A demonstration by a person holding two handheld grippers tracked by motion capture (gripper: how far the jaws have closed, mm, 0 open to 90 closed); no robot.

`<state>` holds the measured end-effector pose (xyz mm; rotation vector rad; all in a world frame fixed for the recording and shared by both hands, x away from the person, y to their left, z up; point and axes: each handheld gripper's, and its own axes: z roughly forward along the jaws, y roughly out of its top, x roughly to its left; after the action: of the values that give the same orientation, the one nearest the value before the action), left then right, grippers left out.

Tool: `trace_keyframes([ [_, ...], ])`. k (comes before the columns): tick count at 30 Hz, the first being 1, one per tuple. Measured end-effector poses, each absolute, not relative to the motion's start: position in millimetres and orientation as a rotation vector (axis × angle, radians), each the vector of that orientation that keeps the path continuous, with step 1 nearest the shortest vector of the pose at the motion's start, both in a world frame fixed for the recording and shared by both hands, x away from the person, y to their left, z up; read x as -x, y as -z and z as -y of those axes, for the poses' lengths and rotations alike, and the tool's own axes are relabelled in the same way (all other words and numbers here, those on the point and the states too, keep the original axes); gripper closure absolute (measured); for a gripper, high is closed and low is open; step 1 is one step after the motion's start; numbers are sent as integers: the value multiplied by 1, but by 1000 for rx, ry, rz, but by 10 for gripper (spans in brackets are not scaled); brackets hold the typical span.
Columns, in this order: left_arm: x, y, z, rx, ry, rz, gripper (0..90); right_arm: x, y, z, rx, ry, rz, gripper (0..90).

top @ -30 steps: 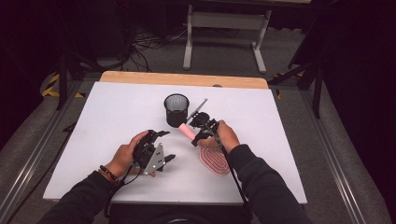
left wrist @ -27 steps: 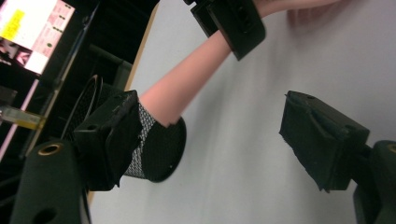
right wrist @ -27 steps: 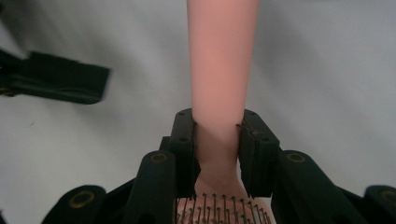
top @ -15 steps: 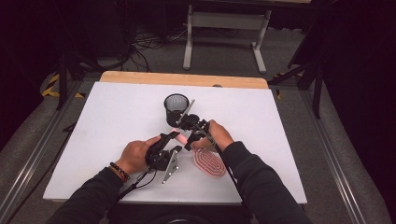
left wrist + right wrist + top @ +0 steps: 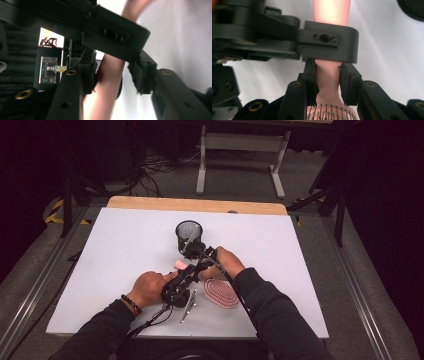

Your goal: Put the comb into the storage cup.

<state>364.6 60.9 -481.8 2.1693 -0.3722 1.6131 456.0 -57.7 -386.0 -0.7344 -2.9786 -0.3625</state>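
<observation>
Pink-handled brush [image 5: 328, 75] gripped just in front of the mesh pen cup [image 5: 188, 231]

Clamped by the handle in the right gripper [image 5: 327, 83], bristles at its base; left gripper [image 5: 113, 78] just closing around the same handle, left pad touching, right pad apart; red-white coiled cord [image 5: 221, 292] nearer than the cup

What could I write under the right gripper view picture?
Right tongs squeeze a pink hairbrush handle.

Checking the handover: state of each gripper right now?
Left gripper: jaws have just been closing around the pink brush handle; only one pad seems to touch, not gripped yet.
Right gripper: shut on the pink brush handle.
</observation>
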Motion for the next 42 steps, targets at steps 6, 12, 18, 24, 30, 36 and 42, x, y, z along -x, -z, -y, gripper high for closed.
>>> trace_keyframes([
  [6, -363, 483, -60, -2178, -1713, 379, 693, -458, 382, 54, 748, 366, 2981, 697],
  [12, -366, 486, -59, -2141, -1744, 313, 693, -458, 378, 46, 765, 373, 2995, 696],
  [18, -365, 479, -66, -2144, -1729, 283, 707, -461, 372, 44, 742, 402, 2994, 693],
  [24, -365, 478, -70, -2150, -1726, 264, 711, -459, 371, 53, 760, 505, 2902, 610],
  [30, -364, 477, -72, -2134, -1736, 273, 712, -458, 358, 73, 792, 626, 2863, 547],
  [36, -362, 476, -75, -2101, -1760, 275, 713, -454, 347, 88, 811, 739, 2820, 504],
  [42, -363, 473, -82, -2059, -1792, 256, 713, -448, 328, 111, 795, 980, 2816, 423],
])
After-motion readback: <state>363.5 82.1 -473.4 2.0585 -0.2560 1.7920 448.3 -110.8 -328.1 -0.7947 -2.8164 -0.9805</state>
